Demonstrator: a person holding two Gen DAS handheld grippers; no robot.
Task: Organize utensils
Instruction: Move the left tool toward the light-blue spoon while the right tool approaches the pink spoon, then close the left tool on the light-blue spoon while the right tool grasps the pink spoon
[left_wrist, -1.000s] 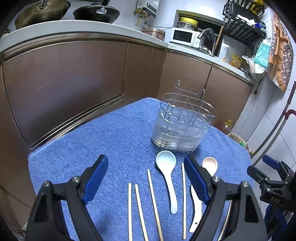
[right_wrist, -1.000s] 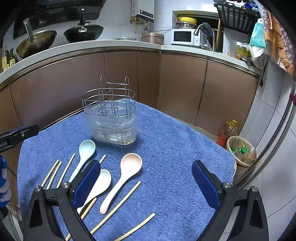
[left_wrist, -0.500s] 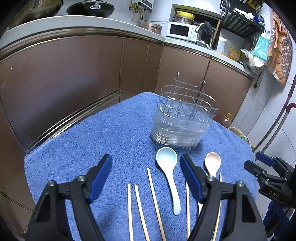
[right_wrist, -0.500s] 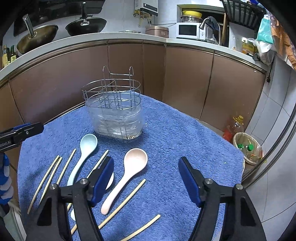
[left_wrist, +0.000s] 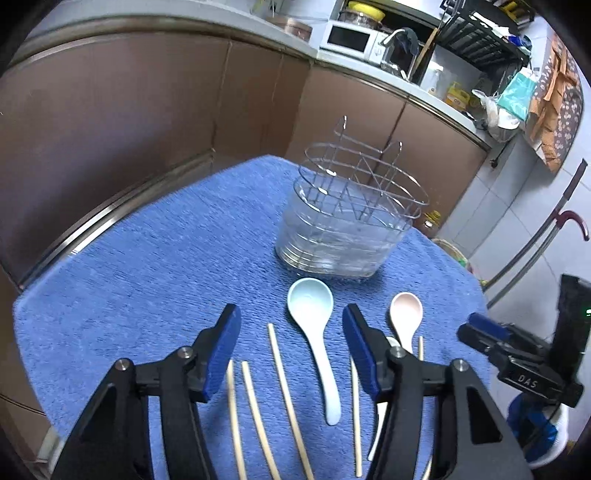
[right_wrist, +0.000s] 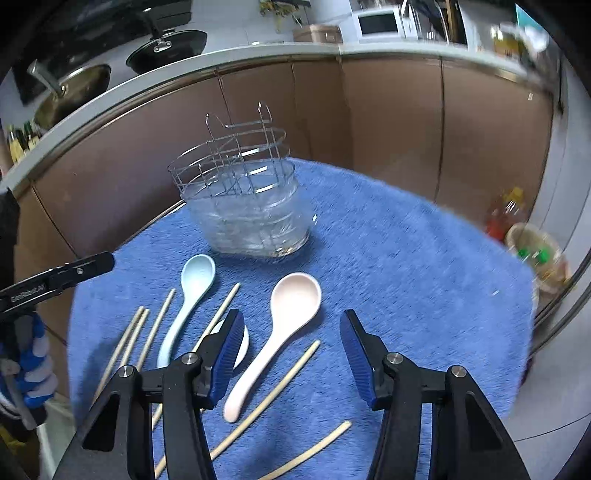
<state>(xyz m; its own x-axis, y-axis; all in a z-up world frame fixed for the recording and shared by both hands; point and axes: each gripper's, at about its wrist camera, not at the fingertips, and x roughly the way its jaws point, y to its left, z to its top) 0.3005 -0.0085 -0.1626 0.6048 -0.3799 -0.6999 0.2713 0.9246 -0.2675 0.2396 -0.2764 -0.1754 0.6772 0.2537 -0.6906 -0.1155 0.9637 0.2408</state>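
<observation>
Lying bowl-toward-holder, lengthwise, pink spoon between closing, still-empty right hand-held gripper pads.

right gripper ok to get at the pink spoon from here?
Probably yes. The right gripper is open, its jaws just closing, with the pink spoon lying flat between them, nothing on top. A chopstick lies close beside its handle.

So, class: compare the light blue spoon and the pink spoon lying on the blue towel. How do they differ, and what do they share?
Colour: the light blue spoon is pale blue, the pink spoon pale pink.
Place: the light blue spoon's bowl lies nearer the wire utensil holder than the pink spoon's.
Neighbours: the light blue spoon lies among the left chopsticks; the pink spoon lies ahead of the right gripper, between its fingers.
Shared: both lie flat, bowls up, pointing toward the holder.
</observation>
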